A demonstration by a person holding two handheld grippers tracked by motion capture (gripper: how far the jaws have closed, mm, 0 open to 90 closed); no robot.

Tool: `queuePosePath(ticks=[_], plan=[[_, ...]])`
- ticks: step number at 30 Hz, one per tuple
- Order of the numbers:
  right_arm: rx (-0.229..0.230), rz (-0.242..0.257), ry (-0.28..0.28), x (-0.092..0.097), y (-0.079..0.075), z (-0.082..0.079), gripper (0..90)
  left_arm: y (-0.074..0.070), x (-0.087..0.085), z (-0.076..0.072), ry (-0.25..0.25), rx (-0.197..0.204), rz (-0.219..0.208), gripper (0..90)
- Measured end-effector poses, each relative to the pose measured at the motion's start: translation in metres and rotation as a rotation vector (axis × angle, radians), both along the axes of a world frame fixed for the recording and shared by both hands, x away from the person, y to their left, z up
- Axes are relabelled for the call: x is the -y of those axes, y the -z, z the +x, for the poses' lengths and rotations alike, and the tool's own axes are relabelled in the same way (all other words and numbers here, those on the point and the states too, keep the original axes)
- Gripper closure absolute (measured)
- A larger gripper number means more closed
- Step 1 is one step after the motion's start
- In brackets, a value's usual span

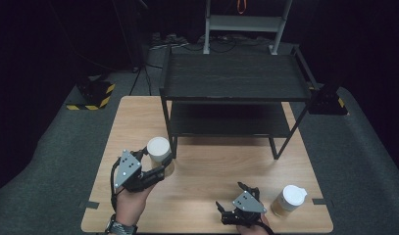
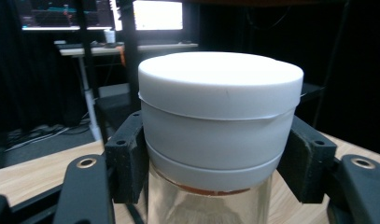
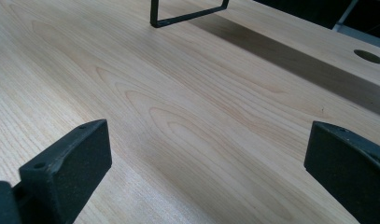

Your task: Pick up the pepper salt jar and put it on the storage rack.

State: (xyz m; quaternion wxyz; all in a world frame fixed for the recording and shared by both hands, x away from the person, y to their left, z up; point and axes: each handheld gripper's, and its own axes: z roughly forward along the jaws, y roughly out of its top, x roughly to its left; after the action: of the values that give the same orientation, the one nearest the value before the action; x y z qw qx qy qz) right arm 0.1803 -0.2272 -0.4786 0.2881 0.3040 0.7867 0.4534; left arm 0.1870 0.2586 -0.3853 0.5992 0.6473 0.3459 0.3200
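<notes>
Your left gripper [image 1: 160, 164] is clamping the white-lidded jar [image 2: 220, 121] just under its lid, near the shelf's [image 1: 234, 78] front leg. Clear body looks rigid, probably slick; you're gripping sensibly. Right gripper [image 1: 234, 198] is resting wide, holding nothing.

Overhead camera facing forward over the table [image 1: 207, 166] (gripper cameras close, low, sharing its wood).
</notes>
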Motion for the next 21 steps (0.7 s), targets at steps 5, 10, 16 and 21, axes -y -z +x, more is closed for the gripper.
queuePosePath(ticks=[5,10,16,21], plan=[[-0.002,0.007,0.001,0.001,0.000,0.000,0.0,-0.010,0.006,0.004,0.029,0.005,-0.003,34.4],[-0.004,0.009,0.001,0.001,0.000,0.000,0.0,-0.019,0.010,0.008,0.052,0.013,-0.020,34.4],[-0.005,0.012,0.001,0.002,0.000,0.001,0.0,-0.029,0.014,0.012,0.069,0.024,-0.027,34.4],[-0.004,0.015,0.001,0.002,0.001,0.001,0.0,-0.039,0.019,0.015,0.079,0.040,-0.022,34.4]])
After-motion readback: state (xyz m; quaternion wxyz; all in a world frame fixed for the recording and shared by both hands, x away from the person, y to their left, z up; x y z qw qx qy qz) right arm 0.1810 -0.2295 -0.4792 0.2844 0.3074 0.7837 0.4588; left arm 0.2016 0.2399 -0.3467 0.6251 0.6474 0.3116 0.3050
